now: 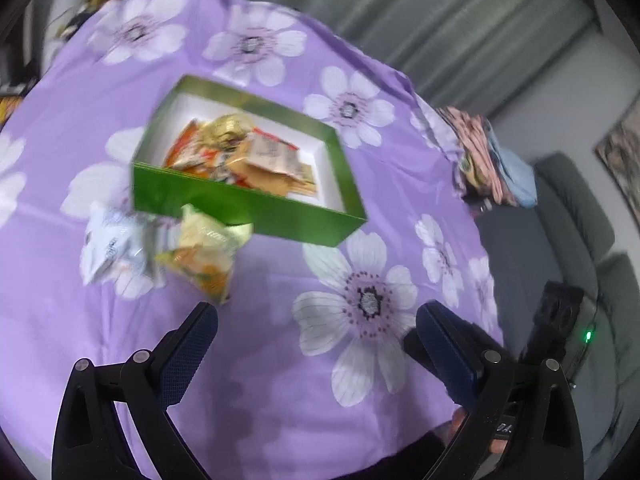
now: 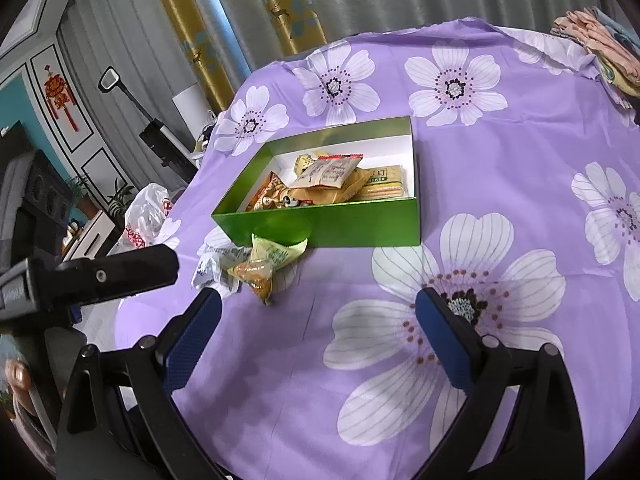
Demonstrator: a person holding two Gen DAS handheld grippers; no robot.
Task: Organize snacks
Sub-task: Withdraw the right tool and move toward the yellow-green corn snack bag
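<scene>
Where motion blurs, box point(image 1: 248, 204) snacks point(image 1: 240, 152) smear.

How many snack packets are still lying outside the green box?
2. A white packet and a yellow-orange packet lie side by side on the purple cloth, against the near wall of the green box. More could be hidden behind it.

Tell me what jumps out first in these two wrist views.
The shiny green cardboard box sits mid-table on the purple cloth with big white flowers, open-topped and holding a pile of orange and tan snack packets. Just outside its front wall lie two loose packets: a yellow-orange one and a white crinkled one. Both hand-held grippers, left and right, hang open and empty.
</scene>
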